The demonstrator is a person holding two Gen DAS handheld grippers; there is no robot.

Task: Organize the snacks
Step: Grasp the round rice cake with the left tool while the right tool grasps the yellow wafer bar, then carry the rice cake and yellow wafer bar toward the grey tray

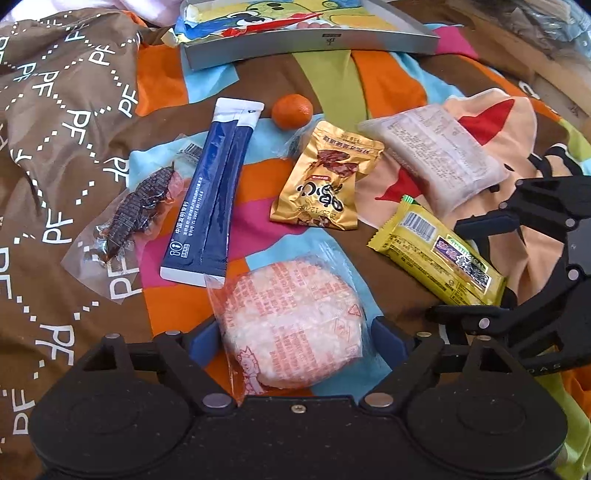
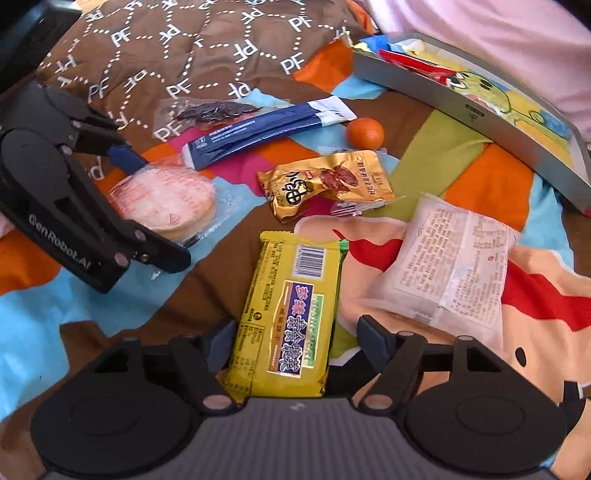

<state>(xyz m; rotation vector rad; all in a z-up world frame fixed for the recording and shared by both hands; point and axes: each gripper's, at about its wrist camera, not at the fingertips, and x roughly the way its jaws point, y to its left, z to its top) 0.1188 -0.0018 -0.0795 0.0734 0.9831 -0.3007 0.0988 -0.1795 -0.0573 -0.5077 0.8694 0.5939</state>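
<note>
- Round rice cracker in clear wrapper (image 1: 291, 325) flat on the patterned bedspread (image 1: 388, 81), between the spread fingers of the left tool (image 1: 291, 339); blue pads on either side of the wrapper, contact not confirmable.
- Yellow biscuit pack (image 2: 288, 317) flat on the bedspread, barcode end away from the camera, between the spread fingers of the right tool (image 2: 291, 339); not pinched.
- Gold date snack pouch (image 1: 325, 177) ahead of the cracker, near centre of the spread.
- Blue stick sachets (image 1: 210, 192) left of the pouch, lower end just beside the cracker wrapper.
- Vacuum-sealed dark dried snack (image 1: 129, 218) left of the sachets, partly on the brown quilt (image 1: 55, 110).
- Mandarin (image 1: 292, 110) behind the pouch, apart from the sachets.
- White pastry packet (image 1: 439, 158) right of the pouch, behind the biscuit pack.
- Grey tray (image 1: 314, 44) at the far edge, cartoon-print lining and red wrapper (image 1: 266, 26) inside.
</note>
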